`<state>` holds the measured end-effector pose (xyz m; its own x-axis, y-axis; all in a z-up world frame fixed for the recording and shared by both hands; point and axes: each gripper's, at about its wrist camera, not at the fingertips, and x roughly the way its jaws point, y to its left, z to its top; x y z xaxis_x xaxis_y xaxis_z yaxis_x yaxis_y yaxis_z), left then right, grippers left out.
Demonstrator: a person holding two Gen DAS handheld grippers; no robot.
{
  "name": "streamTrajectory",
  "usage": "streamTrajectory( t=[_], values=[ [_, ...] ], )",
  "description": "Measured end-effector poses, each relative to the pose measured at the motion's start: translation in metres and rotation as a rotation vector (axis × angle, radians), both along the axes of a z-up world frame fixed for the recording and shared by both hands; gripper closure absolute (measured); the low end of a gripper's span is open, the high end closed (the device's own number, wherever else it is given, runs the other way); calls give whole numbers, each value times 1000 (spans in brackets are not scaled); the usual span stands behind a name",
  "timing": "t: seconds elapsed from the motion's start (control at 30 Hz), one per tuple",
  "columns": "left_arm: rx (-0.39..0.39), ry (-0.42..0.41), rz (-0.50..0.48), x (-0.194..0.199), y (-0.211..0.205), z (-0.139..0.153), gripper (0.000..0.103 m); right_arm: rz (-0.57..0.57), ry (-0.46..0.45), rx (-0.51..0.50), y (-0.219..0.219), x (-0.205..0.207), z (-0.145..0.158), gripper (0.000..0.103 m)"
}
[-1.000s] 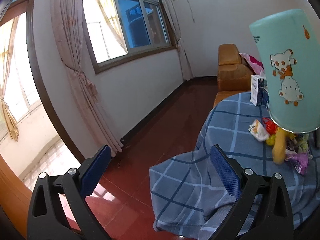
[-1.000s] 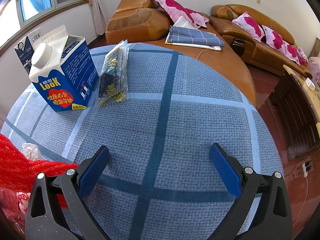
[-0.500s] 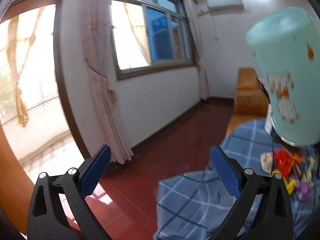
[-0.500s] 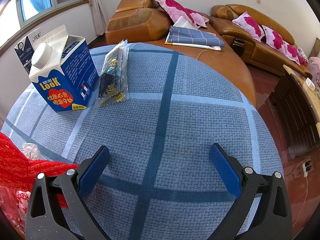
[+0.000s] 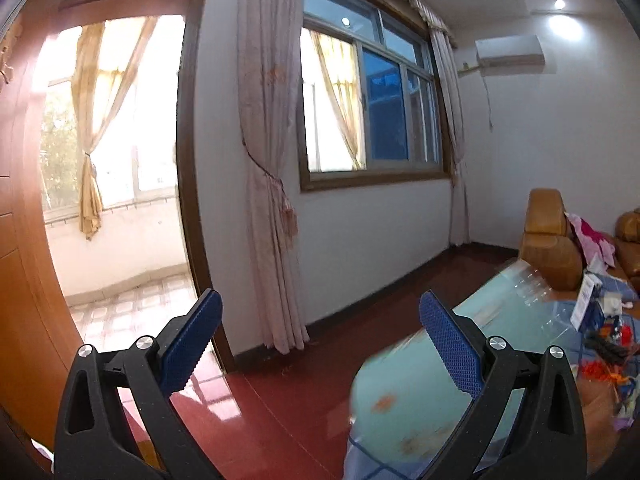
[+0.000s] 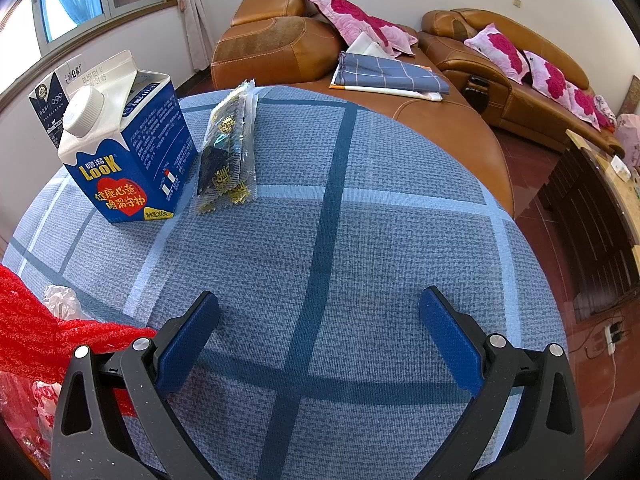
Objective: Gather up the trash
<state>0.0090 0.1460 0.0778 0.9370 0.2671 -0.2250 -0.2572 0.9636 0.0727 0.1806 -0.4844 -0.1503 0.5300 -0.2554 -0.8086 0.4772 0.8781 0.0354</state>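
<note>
Right wrist view: the right gripper (image 6: 319, 320) hangs with its fingers spread wide and empty over the middle of the round table (image 6: 400, 264), whose blue checked cloth lies bare from there to the right and far edges. One milk carton (image 6: 124, 152) stands upright near the far-left edge, and one clear wrapper (image 6: 230, 148) lies just beside it. A red mesh bag (image 6: 36, 332) is cut off at the left edge, with crumpled white paper (image 6: 60, 300) against it.

In the left wrist view the left gripper (image 5: 320, 336) is likewise spread and empty, out over open red floor (image 5: 280, 408) beyond the table's edge. A pale green bin (image 5: 404, 392) shows blurred behind its right finger; I cannot tell its posture. Small coloured litter (image 5: 608, 344) at the right is too smeared to count.
</note>
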Motion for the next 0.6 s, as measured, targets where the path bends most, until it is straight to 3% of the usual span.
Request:
streamTrajectory(
  t=[0.6],
  values=[
    [47, 273, -156, 46, -39, -68, 6, 0, 0, -1, 0, 0, 0, 5]
  ],
)
